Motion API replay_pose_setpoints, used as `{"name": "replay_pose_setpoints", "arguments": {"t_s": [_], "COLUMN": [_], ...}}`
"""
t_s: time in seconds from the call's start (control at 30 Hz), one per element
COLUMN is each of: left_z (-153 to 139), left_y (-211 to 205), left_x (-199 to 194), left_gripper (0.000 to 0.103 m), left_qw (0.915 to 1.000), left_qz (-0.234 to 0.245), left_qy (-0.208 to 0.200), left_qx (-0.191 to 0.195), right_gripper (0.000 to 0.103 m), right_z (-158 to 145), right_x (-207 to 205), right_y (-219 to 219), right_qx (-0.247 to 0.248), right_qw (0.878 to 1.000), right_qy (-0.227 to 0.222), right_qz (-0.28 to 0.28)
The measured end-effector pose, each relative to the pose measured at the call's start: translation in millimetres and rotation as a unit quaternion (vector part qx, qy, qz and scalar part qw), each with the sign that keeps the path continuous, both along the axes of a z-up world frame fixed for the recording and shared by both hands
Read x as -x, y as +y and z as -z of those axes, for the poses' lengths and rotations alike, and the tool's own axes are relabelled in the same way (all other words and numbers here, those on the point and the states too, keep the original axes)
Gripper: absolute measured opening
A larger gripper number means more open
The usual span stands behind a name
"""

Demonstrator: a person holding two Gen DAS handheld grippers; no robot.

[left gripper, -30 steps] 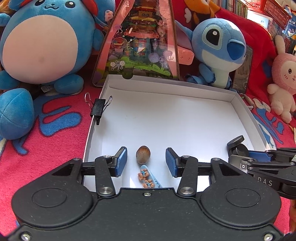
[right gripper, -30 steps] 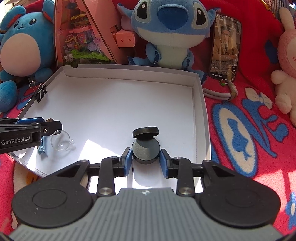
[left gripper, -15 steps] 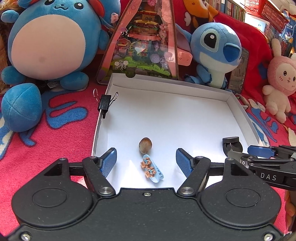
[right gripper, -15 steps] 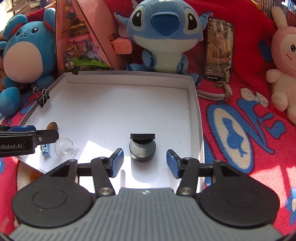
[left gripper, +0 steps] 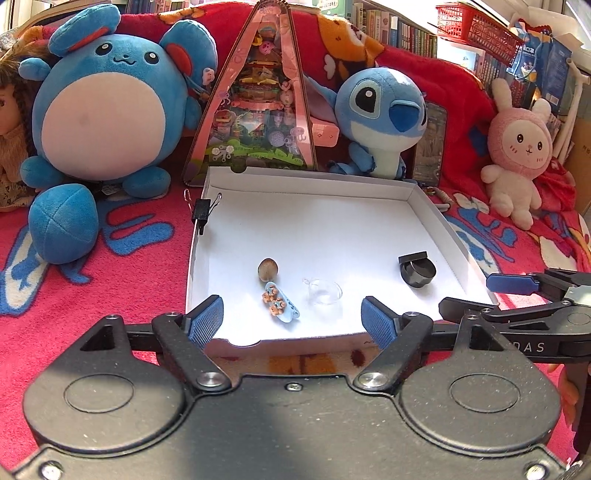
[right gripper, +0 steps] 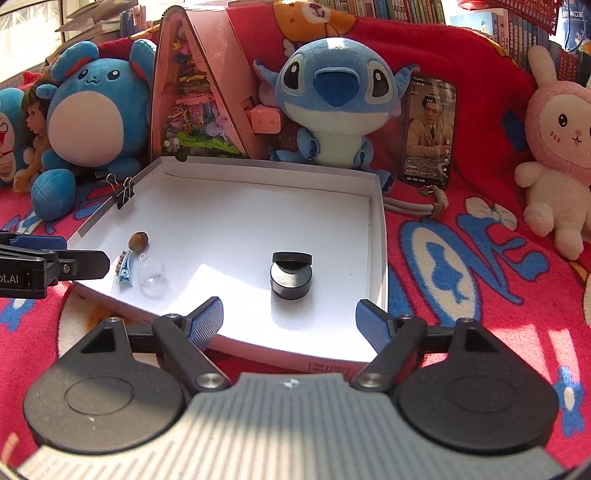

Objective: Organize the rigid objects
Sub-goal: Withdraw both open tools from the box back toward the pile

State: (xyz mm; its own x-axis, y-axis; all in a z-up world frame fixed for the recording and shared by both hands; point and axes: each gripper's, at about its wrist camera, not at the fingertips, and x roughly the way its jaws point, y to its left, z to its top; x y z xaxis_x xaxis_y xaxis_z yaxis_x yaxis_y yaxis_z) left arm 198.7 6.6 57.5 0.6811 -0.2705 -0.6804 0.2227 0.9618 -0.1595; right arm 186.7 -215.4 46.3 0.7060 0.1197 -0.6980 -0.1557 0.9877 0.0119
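Left wrist: left gripper fingers just opened wide, empty, at near edge of white tray; nut, blue clip, clear cup lie beyond.
Right wrist: right gripper fingers just spread, empty; black puck w/ lid sits in tray, near right.

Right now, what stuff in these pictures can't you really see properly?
- Doll: left wrist view, cut off by the picture's left edge.
- Person holding the left gripper and right gripper: out of frame in both views.
- Black round tin: its tilted lid hides what is inside.
- Hair clip: right wrist view, seen edge-on, decorations too small to make out.
- Book spines: too small to read.
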Motion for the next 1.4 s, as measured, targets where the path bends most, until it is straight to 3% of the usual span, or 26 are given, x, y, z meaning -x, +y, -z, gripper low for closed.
{"name": "replay_pose_setpoints", "arguments": {"t_s": [0.6, 1.03, 1.4], "left_z": [11, 25, 41], "left_y": [-8, -2, 11], "left_x": [70, 95, 108], "left_gripper": [0.082, 0.082, 0.078], "left_qw": [0.9985, 0.9987, 0.9988], "left_qz": [0.053, 0.05, 0.037], "left_qy": [-0.007, 0.002, 0.032], "left_qx": [-0.01, -0.014, 0.005], "right_gripper": [0.091, 0.092, 0.092], "right_z": [-5, 7, 17], "right_x": [58, 85, 106], "right_y": [-2, -4, -3], "right_qx": [-0.039, -0.043, -0.052], "right_qw": [0.999, 0.998, 0.998], "right_qy": [-0.023, -0.016, -0.003], "right_qz": [-0.026, -0.033, -0.044]}}
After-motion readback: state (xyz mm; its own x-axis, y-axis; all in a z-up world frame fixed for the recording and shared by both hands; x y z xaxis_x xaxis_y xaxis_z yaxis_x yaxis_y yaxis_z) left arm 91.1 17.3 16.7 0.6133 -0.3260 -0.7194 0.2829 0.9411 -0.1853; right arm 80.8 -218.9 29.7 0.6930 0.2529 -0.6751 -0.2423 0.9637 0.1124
